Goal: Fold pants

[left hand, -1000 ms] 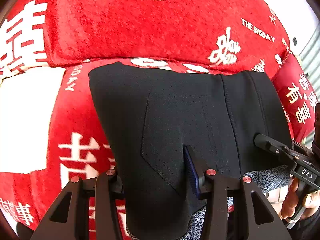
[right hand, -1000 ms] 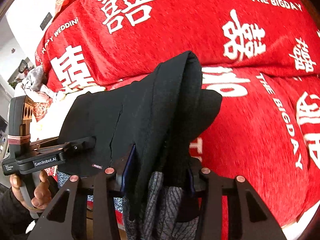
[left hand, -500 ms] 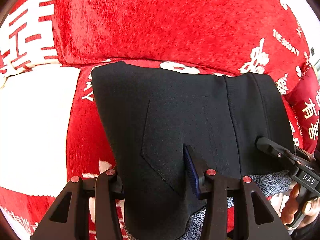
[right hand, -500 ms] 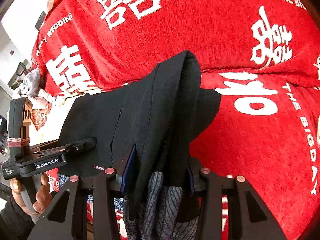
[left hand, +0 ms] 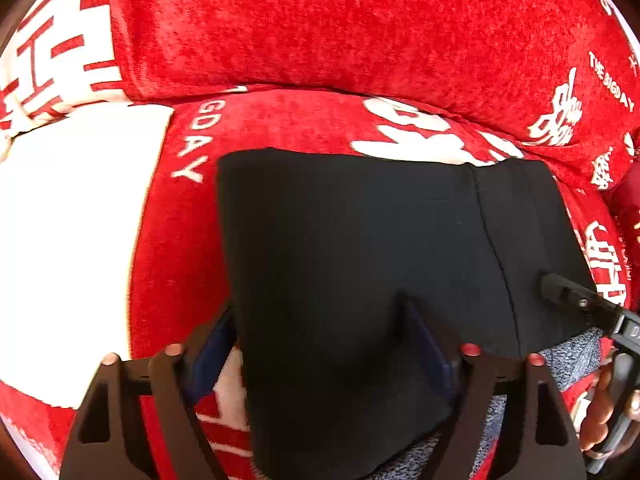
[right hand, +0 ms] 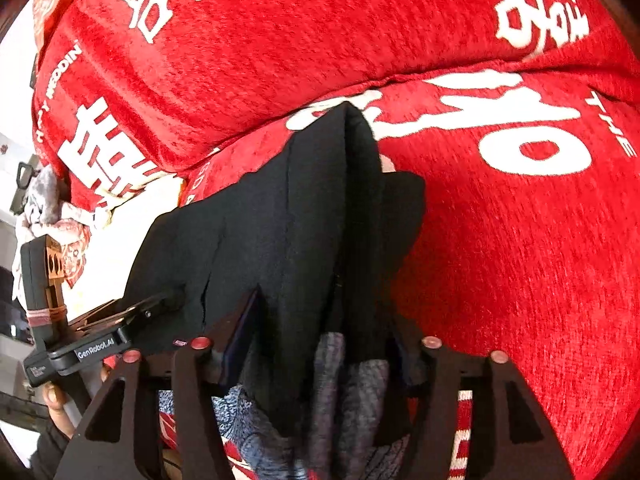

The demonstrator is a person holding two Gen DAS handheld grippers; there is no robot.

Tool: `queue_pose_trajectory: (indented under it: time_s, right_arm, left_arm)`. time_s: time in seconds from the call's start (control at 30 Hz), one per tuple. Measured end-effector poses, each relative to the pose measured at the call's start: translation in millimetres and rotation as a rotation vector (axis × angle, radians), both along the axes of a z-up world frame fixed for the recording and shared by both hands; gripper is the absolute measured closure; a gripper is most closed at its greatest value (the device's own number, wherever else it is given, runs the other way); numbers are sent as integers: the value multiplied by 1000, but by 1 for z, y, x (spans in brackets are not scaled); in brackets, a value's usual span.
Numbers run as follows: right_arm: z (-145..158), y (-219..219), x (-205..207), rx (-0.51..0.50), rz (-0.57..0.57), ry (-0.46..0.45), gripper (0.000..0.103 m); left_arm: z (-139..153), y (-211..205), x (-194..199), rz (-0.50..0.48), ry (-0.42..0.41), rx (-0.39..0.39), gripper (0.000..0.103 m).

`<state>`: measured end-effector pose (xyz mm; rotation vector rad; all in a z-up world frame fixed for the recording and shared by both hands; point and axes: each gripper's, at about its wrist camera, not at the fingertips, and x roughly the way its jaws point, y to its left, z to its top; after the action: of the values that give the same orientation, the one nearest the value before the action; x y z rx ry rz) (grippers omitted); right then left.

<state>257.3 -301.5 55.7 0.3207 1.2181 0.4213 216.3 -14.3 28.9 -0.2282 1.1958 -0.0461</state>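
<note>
My left tongs point(left hand: 320, 344) and right tongs point(right hand: 320, 328) had just been opening; both stood wide, the black pants point(left hand: 380, 248) lying loose between them on the red sofa seat point(left hand: 280, 120), near its back cushion point(left hand: 320, 20).

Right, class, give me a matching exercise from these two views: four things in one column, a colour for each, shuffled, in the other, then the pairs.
Things:
1. folded pants
2. sofa cover
3. knitted cloth under the pants
4. pads on the left tool

Colours:
A. speckled grey-blue
B. dark blue
C. black
D. red with white lettering

Pairs: 1-C, 2-D, 3-A, 4-B
</note>
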Motion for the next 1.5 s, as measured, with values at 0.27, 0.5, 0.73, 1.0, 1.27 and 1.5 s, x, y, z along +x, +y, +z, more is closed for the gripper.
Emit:
queue_pose_trajectory:
  time_s: [0.27,0.5,0.73,1.0,1.27,1.5]
  right_arm:
    - [57,-7,-42,-165,-21,-209,21]
    - [68,41,-94,-237,269,-369,20]
    - [16,24,-82,-197,235,-230,20]
    - [59,17,-72,-190,221,-324,19]
    - [68,58,20,-256,270,-347,13]
    - [15,85,63,-373,370,-248,13]
  left_arm:
    - [41,20,-36,58,-63,-25,20]
    - [62,-17,-69,-71,-154,-168,20]
    - [13,-30,-63,-102,-74,-61,20]
    - [57,-14,-48,-80,-151,-72,20]
    - [42,14,39,85,-15,20,20]
    - [-14,21,77,119,140,83,19]
